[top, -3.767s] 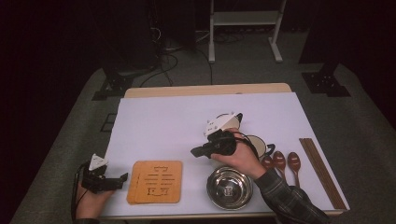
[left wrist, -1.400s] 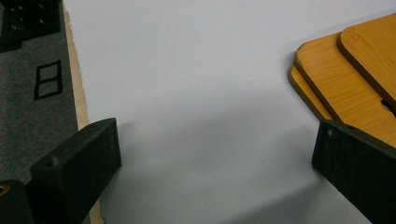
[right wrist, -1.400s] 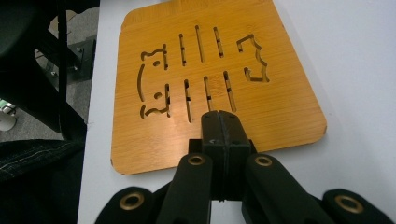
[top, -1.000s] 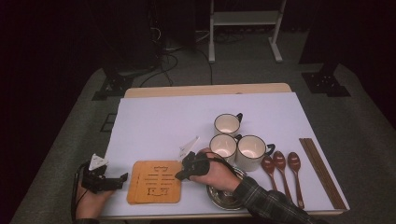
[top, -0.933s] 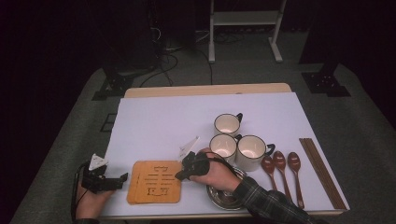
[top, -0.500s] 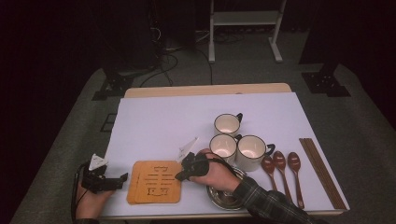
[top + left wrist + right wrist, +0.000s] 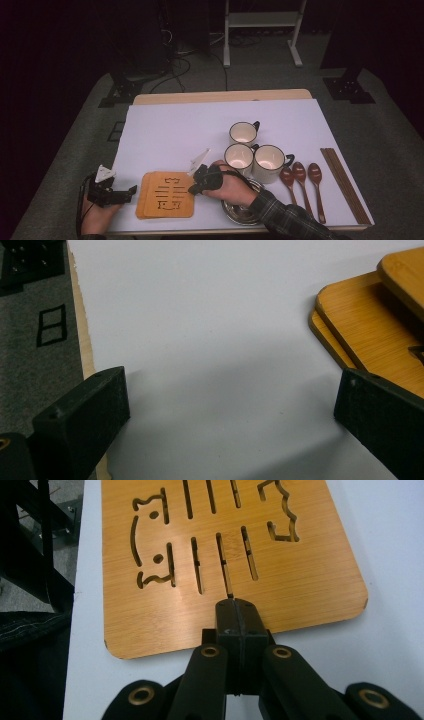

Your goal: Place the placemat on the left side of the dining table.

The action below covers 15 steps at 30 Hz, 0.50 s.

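Note:
A stack of orange bamboo trivets (image 7: 165,195) with cut-out slots lies near the table's front edge. My right gripper (image 7: 192,190) is shut, its tips over the right side of the top trivet (image 7: 225,545). In the right gripper view the two jaws (image 7: 235,605) are pressed together with nothing between them, and I cannot tell whether they touch the wood. My left gripper (image 7: 132,190) stands open on the white table cover just left of the stack. In the left gripper view its wide-apart jaws (image 7: 230,390) frame bare cover, with the trivets' corner (image 7: 370,330) at the right.
Three white cups (image 7: 243,133) (image 7: 239,156) (image 7: 269,161) stand right of centre. A steel bowl (image 7: 240,212) sits under my right forearm. Three brown spoons (image 7: 299,175) and dark chopsticks (image 7: 345,185) lie at the right. The table's left edge (image 7: 82,340) runs close to the left gripper.
Since the earliest frame my right hand has come from the cups down and left to the trivet. Over the last second nothing has moved.

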{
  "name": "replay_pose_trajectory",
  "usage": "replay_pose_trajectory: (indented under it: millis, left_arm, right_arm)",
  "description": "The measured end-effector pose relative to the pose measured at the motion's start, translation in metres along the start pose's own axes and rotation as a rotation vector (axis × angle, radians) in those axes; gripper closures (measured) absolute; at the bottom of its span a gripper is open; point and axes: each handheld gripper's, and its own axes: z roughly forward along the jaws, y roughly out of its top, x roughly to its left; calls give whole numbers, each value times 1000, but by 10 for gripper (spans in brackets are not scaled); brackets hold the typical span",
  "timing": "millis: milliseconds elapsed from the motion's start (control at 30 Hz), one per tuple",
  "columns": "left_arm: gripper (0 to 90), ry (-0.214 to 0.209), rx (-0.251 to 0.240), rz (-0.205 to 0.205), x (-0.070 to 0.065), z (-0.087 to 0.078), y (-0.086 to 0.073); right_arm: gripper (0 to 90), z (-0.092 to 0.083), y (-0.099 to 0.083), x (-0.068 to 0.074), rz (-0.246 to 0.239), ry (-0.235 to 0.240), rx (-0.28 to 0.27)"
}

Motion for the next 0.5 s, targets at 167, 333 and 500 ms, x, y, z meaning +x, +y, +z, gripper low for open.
replay_pose_trajectory:
  millis: [167, 333, 500]
  left_arm:
    - [2, 0, 0, 0, 0, 0, 0]
    - [2, 0, 0, 0, 0, 0, 0]
    - [2, -3, -1, -4, 0, 0, 0]
  right_arm:
    - [898, 1, 0, 0, -4, -7, 21]
    - [898, 3, 1, 2, -14, -26, 43]
    - [898, 3, 1, 2, -9, -24, 44]
